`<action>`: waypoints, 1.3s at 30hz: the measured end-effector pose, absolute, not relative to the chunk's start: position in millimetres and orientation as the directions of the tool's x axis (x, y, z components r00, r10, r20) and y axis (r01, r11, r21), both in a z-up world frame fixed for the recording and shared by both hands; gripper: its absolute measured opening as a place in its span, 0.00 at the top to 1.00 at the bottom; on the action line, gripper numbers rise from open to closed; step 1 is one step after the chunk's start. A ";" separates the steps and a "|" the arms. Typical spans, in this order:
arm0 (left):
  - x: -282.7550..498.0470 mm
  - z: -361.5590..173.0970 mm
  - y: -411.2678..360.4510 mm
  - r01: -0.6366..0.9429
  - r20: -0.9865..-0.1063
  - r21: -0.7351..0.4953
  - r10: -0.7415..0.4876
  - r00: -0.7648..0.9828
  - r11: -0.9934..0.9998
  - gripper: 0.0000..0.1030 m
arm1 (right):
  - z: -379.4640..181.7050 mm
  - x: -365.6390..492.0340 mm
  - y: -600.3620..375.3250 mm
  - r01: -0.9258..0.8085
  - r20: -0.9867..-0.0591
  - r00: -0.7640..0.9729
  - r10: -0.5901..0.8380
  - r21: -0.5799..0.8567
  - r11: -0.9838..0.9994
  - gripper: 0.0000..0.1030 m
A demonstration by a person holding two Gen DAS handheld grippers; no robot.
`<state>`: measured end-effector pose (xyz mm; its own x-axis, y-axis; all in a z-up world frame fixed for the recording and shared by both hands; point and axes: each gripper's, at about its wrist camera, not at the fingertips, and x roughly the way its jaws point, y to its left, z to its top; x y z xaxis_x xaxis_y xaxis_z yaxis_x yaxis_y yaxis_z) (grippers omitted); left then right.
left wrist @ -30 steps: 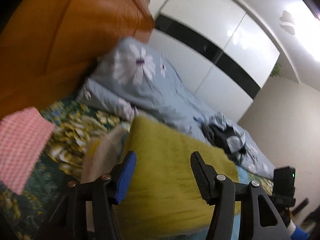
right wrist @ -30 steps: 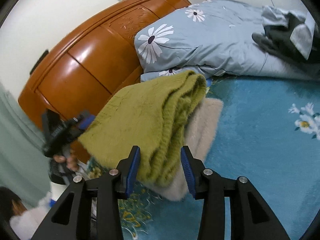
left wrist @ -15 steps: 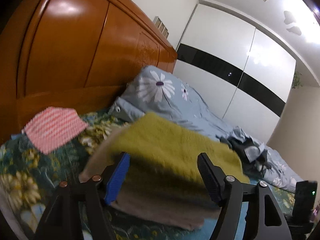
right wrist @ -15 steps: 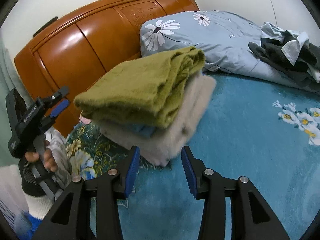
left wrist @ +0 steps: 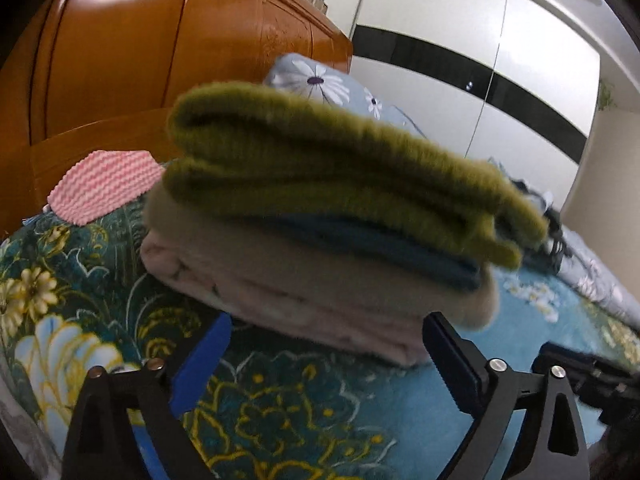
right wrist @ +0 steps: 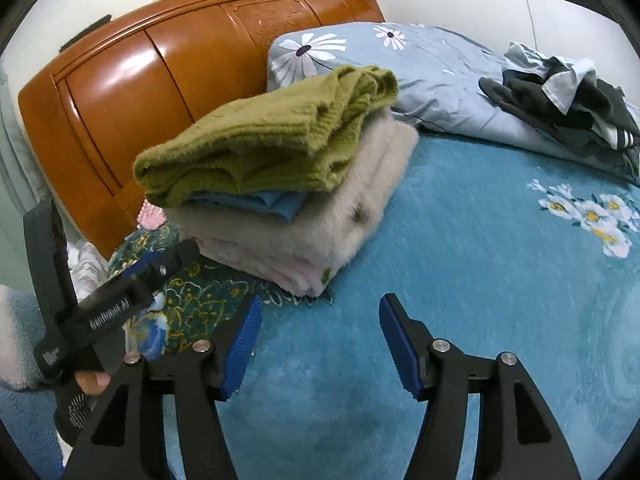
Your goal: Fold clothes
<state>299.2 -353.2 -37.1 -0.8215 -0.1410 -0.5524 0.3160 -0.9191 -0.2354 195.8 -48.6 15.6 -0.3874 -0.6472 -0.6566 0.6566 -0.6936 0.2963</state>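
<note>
— What are your claws doing?
— My left claw [left wrist: 326,354] and right claw [right wrist: 320,342] are opening, both empty. The folded stack [right wrist: 280,184] is sitting just ahead on the bed [right wrist: 480,280].
— Anything farther off?
— Only my right view is showing the dark clothes [right wrist: 568,92] lying on the duvet [right wrist: 440,80].

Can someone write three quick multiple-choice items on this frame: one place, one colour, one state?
1. Where does the green sweater lie?
A. on top of the folded stack
B. on the pillow
C. on the floor

2. What colour is the garment right under it?
A. red
B. blue
C. black

3. What is between the right gripper jaws?
A. the sweater
B. the dark clothes
C. nothing

Key: 1 A, it crowns the pile. 2 B, the blue garment peeks out beneath. 3 C, the opening jaws frame only the teal bedspread.
</note>
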 end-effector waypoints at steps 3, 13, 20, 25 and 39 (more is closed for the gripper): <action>306.1 -44.6 -353.2 0.310 -0.550 -0.233 -0.138 -0.824 -0.922 0.00 | 12.1 195.7 -49.4 0.640 -0.659 -0.399 -0.637 0.297 -0.708 0.39; 315.7 -49.3 -348.0 0.331 -0.560 -0.140 -0.201 -0.804 -0.933 0.00 | 8.1 203.1 -59.4 0.641 -0.660 -0.416 -0.626 0.276 -0.716 0.10; 312.1 -41.9 -347.1 0.317 -0.540 -0.099 -0.216 -0.813 -0.943 0.00 | 11.2 210.6 -68.6 0.650 -0.659 -0.445 -0.607 0.229 -0.725 0.07; 315.1 -49.8 -351.3 0.311 -0.552 -0.106 -0.204 -0.809 -0.945 0.00 | 12.1 214.1 -71.9 0.642 -0.657 -0.474 -0.587 0.199 -0.740 0.06; 307.7 -51.1 -345.7 0.333 -0.539 0.054 -0.308 -0.784 -0.941 0.00 | 14.2 225.8 -84.2 0.635 -0.642 -0.532 -0.552 0.128 -0.762 0.00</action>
<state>307.7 -345.7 -51.1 -0.7841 -0.3082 -0.5387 0.3332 -0.9413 0.0535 225.8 -84.2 14.2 -0.5323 -0.5521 -0.6418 0.6353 -0.7615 0.1282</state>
